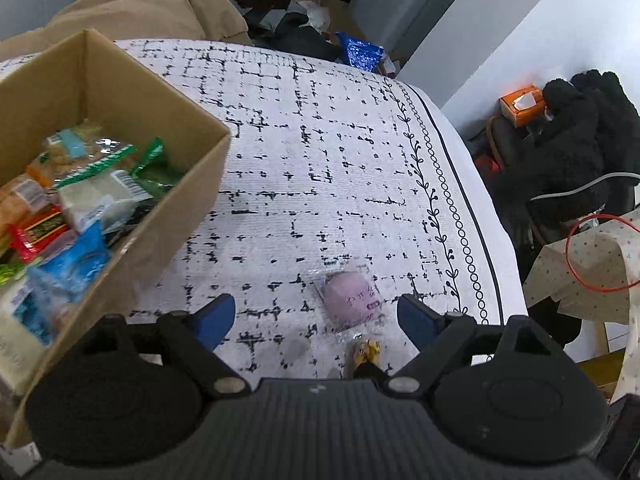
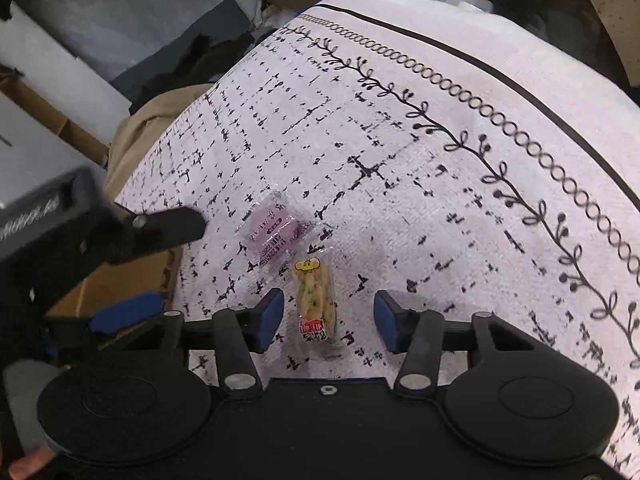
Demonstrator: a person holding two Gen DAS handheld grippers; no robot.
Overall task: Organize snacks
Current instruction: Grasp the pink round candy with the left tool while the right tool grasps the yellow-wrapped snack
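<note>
Right wrist: spread fingers point(image 2: 384, 312) straddle the cracker packet point(image 2: 315, 300).

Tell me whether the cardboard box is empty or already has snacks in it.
Partly filled. The open-topped cardboard box holds a jumble of wrapped snacks, piled below its rim in the left wrist view.

left gripper point(image 1: 316, 316) low over surface, jaws spread wide, nothing between pads. right gripper point(image 2: 329, 322) likewise low, jaws wide apart, gripping nothing.
</note>
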